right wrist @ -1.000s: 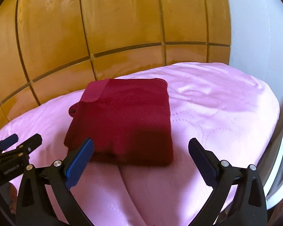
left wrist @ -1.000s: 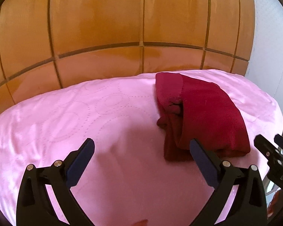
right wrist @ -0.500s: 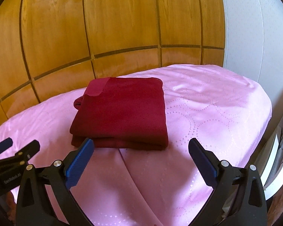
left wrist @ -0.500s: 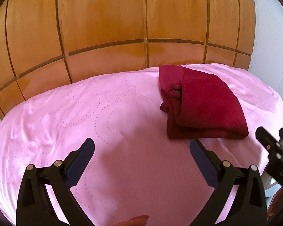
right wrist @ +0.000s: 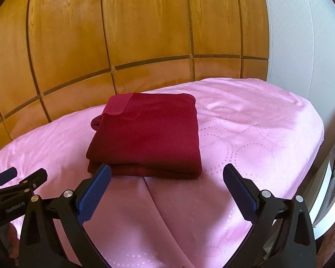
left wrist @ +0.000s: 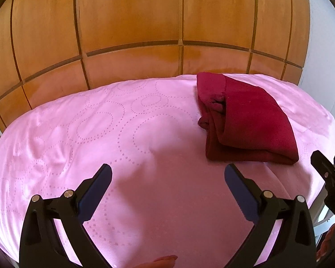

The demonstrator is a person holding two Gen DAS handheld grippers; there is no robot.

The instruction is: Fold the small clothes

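1. Maroon garment (right wrist: 145, 138) is lying folded in a neat stack on the pink bedspread (right wrist: 245, 134), near the wooden panels (right wrist: 134, 33).
2. We are holding the left gripper (left wrist: 167, 178) and right gripper (right wrist: 166, 177) apart from it, jaws spread wide, gripping nothing.

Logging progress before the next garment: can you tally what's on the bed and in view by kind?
Folded dark red garment: 1
Pink quilted bedspread: 1
Black two-finger grippers, both open: 2, left gripper, right gripper
Total: 4
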